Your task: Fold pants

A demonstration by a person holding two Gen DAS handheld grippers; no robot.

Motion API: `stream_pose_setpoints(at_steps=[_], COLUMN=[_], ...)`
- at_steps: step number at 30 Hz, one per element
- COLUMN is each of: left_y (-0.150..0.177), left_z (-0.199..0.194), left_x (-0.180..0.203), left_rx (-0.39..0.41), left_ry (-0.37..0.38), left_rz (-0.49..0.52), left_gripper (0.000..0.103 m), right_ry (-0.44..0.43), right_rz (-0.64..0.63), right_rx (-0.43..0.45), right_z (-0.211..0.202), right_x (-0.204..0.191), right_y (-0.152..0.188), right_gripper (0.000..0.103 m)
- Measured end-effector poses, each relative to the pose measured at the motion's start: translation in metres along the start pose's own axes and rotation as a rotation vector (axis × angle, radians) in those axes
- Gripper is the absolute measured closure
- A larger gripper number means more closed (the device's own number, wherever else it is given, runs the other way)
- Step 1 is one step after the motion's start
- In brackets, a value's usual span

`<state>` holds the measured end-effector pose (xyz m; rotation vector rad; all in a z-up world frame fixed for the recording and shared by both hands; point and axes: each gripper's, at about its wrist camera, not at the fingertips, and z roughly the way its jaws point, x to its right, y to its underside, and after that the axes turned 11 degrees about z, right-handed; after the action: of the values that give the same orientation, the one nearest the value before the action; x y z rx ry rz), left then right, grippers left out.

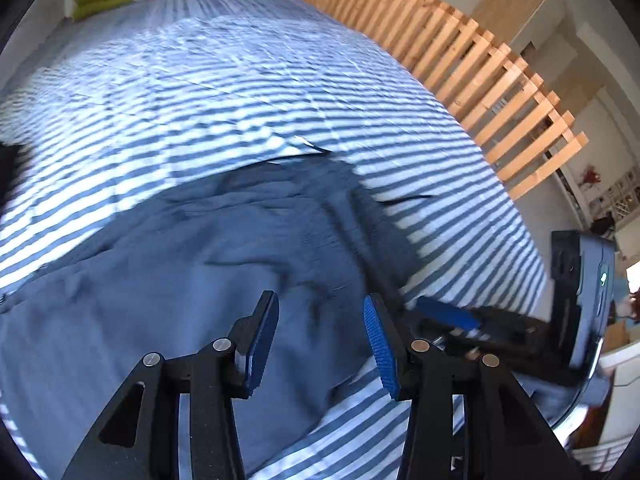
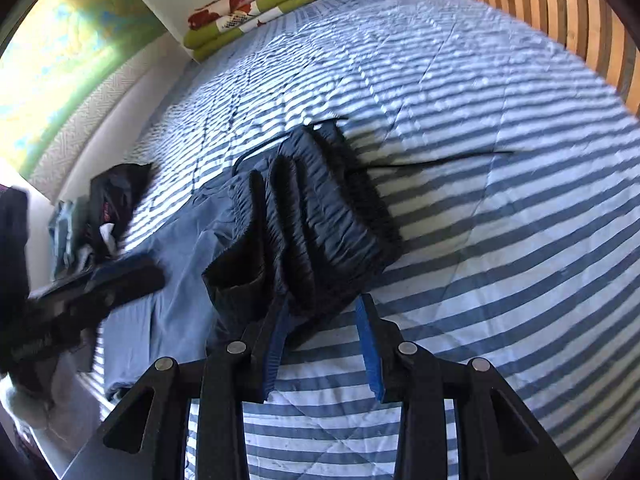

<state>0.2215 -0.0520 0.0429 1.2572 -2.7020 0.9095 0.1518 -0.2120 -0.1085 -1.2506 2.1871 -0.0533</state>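
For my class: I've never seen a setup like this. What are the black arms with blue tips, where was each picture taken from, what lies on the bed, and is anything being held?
No robot here: a person carries a hand-held gripper in each hand, and each has a wide-angle camera looking along its two jaws. One picture comes from the left gripper, the other from the right gripper. The blue strips are the gripping pads.

On the striped bedspread lie dark blue pants, their gathered waistband and loose drawstring towards the wooden slats. Folded green bedding sits at the far end; a small pile of other clothes lies by the wall.

Both sets of jaws stand open with nothing between the pads.
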Motion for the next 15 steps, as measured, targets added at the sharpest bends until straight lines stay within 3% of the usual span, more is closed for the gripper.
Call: stream_pose_setpoints(at_steps=[3, 6, 7, 8, 9, 11, 12, 15], left_y=[0.006, 0.015, 0.016, 0.016, 0.016, 0.013, 0.012, 0.014], left_z=[0.017, 0.029, 0.03, 0.034, 0.037, 0.047, 0.05, 0.052], left_x=[0.022, 0.035, 0.036, 0.038, 0.041, 0.044, 0.047, 0.06], left_rx=[-0.039, -0.049, -0.04, -0.028, -0.025, -0.022, -0.018, -0.007], left_ry=[0.003, -0.029, -0.043, -0.06, -0.073, -0.089, -0.083, -0.08], left_rz=[0.064, 0.098, 0.104, 0.112, 0.121, 0.135, 0.147, 0.198], left_gripper=[0.052, 0.052, 0.056, 0.073, 0.079, 0.091, 0.091, 0.091], right_ry=[-0.065, -0.06, -0.077, -0.086, -0.081, -0.027, -0.006, -0.054], right_rz=[0.031, 0.048, 0.06, 0.068, 0.067, 0.059, 0.062, 0.102], right_rx=[-0.028, -0.016, -0.029, -0.034, -0.031, 0.001, 0.013, -0.012], right_z=[0.003, 0.004, 0.004, 0.004, 0.003, 0.0, -0.001, -0.002], right_x=[0.007, 0.015, 0.017, 0.019, 0.021, 0.023, 0.025, 0.036], right_y=[-0.007, -0.01, -0.011, -0.011, -0.011, -0.011, -0.011, -0.013], right_gripper=[0.072, 0.072, 0.072, 0.072, 0.072, 0.072, 0.072, 0.072])
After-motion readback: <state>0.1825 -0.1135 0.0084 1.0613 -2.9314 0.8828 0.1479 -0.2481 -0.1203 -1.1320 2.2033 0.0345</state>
